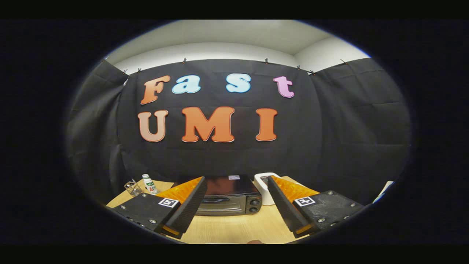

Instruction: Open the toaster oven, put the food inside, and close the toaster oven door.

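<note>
Gripper view: claw (234,194) spread wide, holding nothing, well short of the toaster oven (229,196) standing shut at the far side of the tabletop (234,227). Advise a level, centred approach to the door's upper edge, pulling down gently

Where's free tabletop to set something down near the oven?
Bare wooden table lies in front of the closed dark toaster oven, between the open tongs. It is crowded at the back: small white bottle and clear glass left of the oven, white appliance hard against its right side.
</note>
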A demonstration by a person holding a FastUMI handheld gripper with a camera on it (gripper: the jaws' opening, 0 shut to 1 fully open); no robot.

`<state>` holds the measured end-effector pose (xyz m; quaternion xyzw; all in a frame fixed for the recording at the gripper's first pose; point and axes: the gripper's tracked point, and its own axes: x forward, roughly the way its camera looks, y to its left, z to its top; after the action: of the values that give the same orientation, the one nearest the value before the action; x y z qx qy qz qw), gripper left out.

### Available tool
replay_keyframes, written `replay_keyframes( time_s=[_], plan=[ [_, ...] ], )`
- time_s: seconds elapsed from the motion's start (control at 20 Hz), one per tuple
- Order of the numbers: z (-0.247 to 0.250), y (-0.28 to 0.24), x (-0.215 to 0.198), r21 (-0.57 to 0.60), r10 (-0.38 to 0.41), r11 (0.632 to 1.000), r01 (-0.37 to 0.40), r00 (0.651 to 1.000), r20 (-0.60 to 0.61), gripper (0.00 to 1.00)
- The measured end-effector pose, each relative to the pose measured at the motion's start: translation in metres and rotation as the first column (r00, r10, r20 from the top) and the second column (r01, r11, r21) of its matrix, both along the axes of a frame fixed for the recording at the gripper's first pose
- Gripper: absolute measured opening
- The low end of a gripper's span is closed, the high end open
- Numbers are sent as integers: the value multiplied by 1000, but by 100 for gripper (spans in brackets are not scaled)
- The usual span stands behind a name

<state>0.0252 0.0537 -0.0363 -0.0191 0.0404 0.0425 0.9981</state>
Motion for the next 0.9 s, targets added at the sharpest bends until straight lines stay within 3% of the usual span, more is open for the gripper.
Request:
replay_keyframes(
  time_s=[0.2, 0.4, 0.7, 0.9],
  plan=[
    [-19, 26, 27, -45, 46, 998, -47, 999, -26, 99],
    [-50, 56, 57, -18, 99, 995, -101, 990, -101, 99],
    [-118, 80, 100, -39, 104, 992, -119, 956, -274, 99],
    [-150, 87, 121, -99, 93, 986, -132, 942, -324, 99]
  ],
)
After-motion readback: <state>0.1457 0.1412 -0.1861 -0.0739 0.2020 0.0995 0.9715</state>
